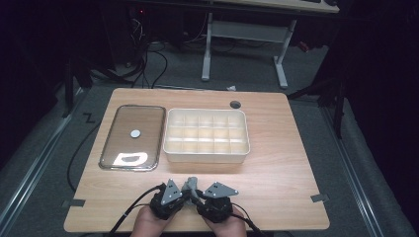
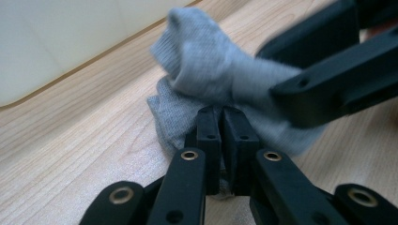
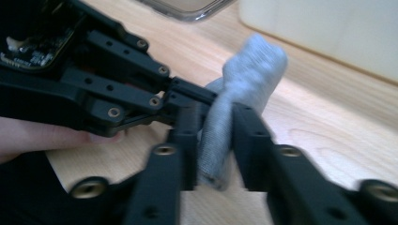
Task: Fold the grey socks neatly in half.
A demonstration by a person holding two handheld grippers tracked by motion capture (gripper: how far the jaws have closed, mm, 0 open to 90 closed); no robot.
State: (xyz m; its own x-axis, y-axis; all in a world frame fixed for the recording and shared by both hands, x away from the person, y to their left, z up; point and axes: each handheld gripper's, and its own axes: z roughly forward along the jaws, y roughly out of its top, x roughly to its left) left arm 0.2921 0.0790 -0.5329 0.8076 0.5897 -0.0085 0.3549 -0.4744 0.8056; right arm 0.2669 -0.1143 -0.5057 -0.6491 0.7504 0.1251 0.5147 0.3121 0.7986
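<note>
at the near edge of the wooden table (image 1: 276,148), i hold a small grey sock (image 1: 190,185) up between my two tongs, just off the tabletop. my left gripper (image 2: 221,123) is pinched tight on the sock's lower bunch, jaws together with only cloth between them. my right gripper (image 3: 213,136) straddles the same sock from the other side; its jaws stand a little apart with the fabric running up between them, and from the right gripper view i judge the pads are touching the cloth loosely rather than squeezing it. the sock's long axis runs upward and away from me, its rounded free end pointing toward the white compartment box (image 1: 206,157), which sits just beyond, with the clear lid (image 1: 109,148) to its left. both hands (image 1: 148,223) are equally close, meeting at the sock. the next move, as i read it, turns on that axis: the loose end lies box-side of both tongs, so any fold or roll must work along it.
</note>
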